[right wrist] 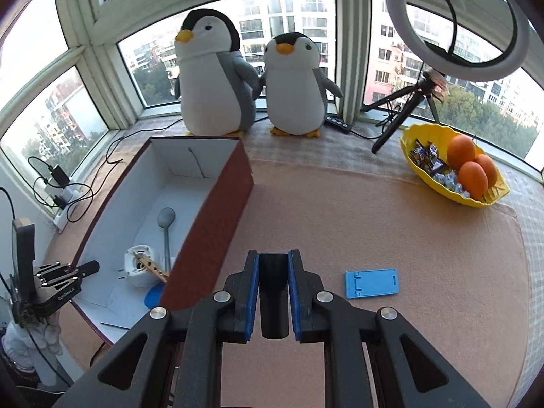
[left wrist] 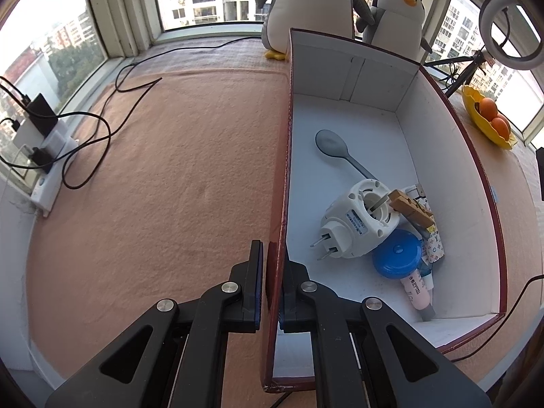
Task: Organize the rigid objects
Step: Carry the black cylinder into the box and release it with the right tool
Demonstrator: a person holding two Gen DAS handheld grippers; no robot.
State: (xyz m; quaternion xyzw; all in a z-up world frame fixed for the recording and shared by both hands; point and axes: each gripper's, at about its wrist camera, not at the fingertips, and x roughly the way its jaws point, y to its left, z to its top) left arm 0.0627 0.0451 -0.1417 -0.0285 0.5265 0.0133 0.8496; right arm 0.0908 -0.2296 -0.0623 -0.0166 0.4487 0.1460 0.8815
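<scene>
A maroon box (left wrist: 482,183) with a white inside lies on the pink mat; my left gripper (left wrist: 274,265) is shut on its left wall near the front corner. Inside lie a grey spoon (left wrist: 335,148), a white plug-in device (left wrist: 360,221), a wooden clothespin (left wrist: 413,209), a blue round case (left wrist: 396,256) and a pink tube (left wrist: 418,289). My right gripper (right wrist: 273,272) is shut on a black cylinder (right wrist: 273,302), held above the mat to the right of the box (right wrist: 217,217). A blue phone stand (right wrist: 372,282) lies flat on the mat. The left gripper (right wrist: 61,278) shows at that view's left edge.
Two plush penguins (right wrist: 217,71) stand behind the box by the window. A yellow bowl (right wrist: 452,193) with oranges and sweets sits at the right. A ring light on a tripod (right wrist: 455,17) stands behind it. A power strip with cables (left wrist: 44,156) lies at the left.
</scene>
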